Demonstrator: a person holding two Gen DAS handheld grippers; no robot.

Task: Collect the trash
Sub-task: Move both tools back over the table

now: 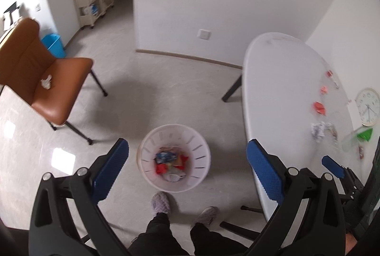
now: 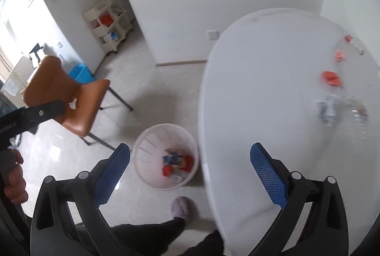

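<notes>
Tissue [image 1: 46,83], crumpled and white, lying on the seat of the brown chair [image 1: 59,87] at far left, well apart from everything else. Further right on the floor, white slotted wastebasket [image 1: 174,158], already partly filled with red, blue and pale wrappers. Left gripper [image 1: 187,161] poised high over that basket, jaws spread wide, nothing between the blue pads. Right gripper [image 2: 190,168] likewise gaping and empty, straddling the basket rim and the near edge of the white table [image 2: 249,101]. Right again, on the tabletop: red wrapper [image 2: 331,78], a smaller pink scrap [image 2: 339,55] beyond it, a crumpled foil-like wad [image 2: 326,108], and clear plastic just beside that, too blurred to identify. Round clock [image 1: 367,106] lying near the table's far right edge.

Seemingly between pickups: both tools unloaded, several pieces not yet collected. Next move probably a reach rightward to the nearest table litter, closing on thin, crushable material that may slip from the pads. No brand, label or writing legible anywhere; clock numerals unreadable.
</notes>
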